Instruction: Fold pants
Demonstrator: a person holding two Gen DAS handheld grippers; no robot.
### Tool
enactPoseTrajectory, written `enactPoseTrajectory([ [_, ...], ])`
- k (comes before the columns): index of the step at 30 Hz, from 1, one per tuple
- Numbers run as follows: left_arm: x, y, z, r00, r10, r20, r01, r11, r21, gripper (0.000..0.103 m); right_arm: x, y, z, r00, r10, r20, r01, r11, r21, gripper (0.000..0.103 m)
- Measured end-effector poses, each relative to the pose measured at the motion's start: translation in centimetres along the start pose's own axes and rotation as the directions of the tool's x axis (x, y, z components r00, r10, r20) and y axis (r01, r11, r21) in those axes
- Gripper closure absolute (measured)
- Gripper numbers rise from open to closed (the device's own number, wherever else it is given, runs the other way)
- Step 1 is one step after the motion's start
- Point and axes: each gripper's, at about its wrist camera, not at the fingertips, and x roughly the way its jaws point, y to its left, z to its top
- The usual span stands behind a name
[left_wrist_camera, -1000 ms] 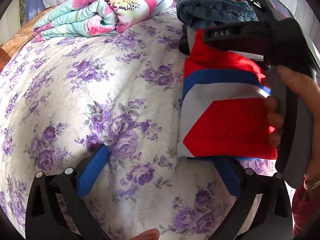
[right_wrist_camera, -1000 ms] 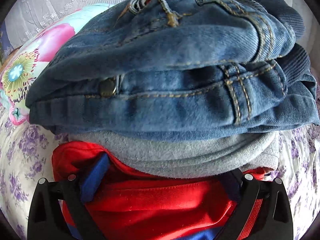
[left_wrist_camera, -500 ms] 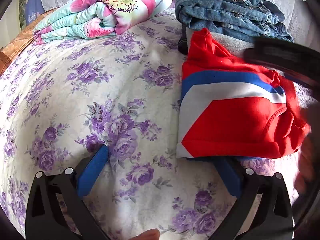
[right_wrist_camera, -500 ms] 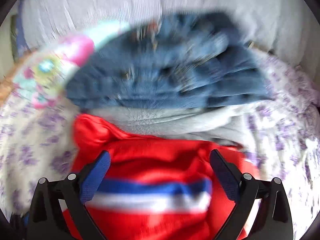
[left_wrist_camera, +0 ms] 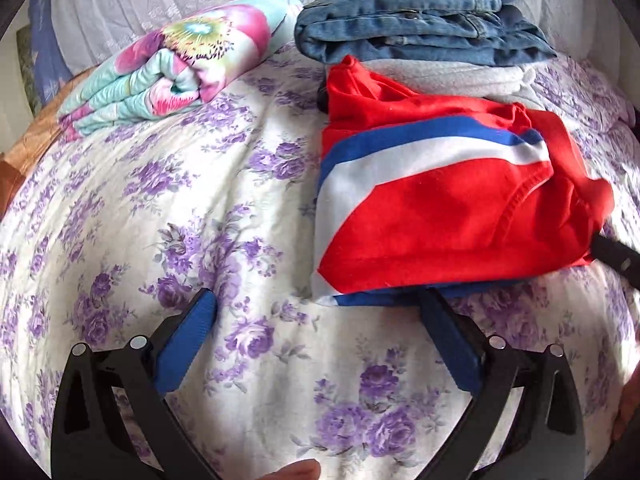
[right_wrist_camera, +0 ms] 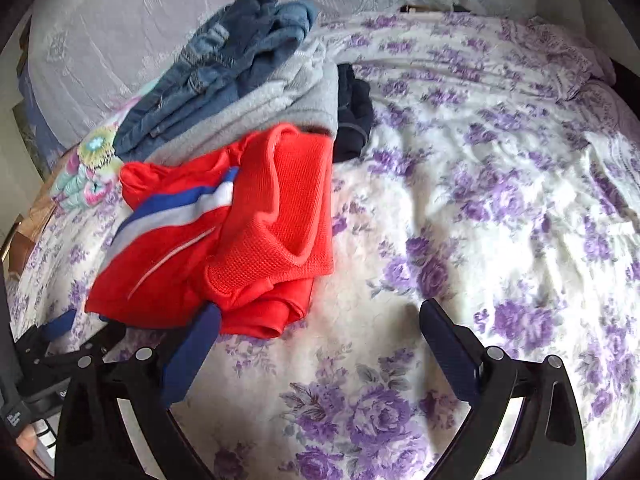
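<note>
Bed (left_wrist_camera: 168, 216) under white quilt with purple flowers, rumpled toward far right side. Red pants (left_wrist_camera: 440, 208) (blue and white stripe) folded, lying on quilt against stack: jeans (left_wrist_camera: 416, 28) atop grey garment (left_wrist_camera: 452, 76). Rolled floral blanket (left_wrist_camera: 180, 68) at head, pale lace fabric behind. Left claw (left_wrist_camera: 320, 320) spread wide, holding nothing, just short of pants. Right claw (right_wrist_camera: 320, 324) likewise released, left finger at pants' edge.

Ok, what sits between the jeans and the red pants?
A folded grey fleece garment, under the jeans and behind the red pants; clearest in the left wrist view.
</note>
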Motion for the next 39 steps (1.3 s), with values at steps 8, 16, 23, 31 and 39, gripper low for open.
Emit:
enactPoseTrajectory([
  [8, -0.9, -0.3, -0.8, 0.999, -0.023, 0.036, 0.022, 1.000, 0.016, 0.004, -2.2, 2.2, -2.3, 0.997, 0.011, 0.079, -0.006, 0.998, -0.068, 0.003],
  [16, -3.6, -0.6, -0.7, 0.991, -0.023, 0.135, 0.026, 0.999, -0.020, 0.005, -5.6, 3.2, -0.2, 0.958, -0.057, 0.279, 0.057, 0.998, 0.009, 0.003],
  [23, -6.4, -2.0, -1.2, 0.974, -0.031, 0.225, 0.020, 0.998, 0.051, 0.005, -4.3, 4.4, -2.0, 0.985, -0.040, 0.167, 0.055, 0.994, -0.089, 0.003],
  [31, -6.3, -2.2, -1.6, 0.975, -0.044, 0.216, 0.032, 0.998, 0.058, 0.005, -4.5, 4.9, -3.5, 0.988, 0.030, 0.154, -0.011, 0.992, -0.125, 0.003],
  [39, -6.7, -2.4, -1.8, 0.971, -0.033, 0.237, 0.018, 0.998, 0.067, 0.005, -4.7, 4.8, -3.4, 0.987, 0.027, 0.158, -0.010, 0.994, -0.110, 0.003],
])
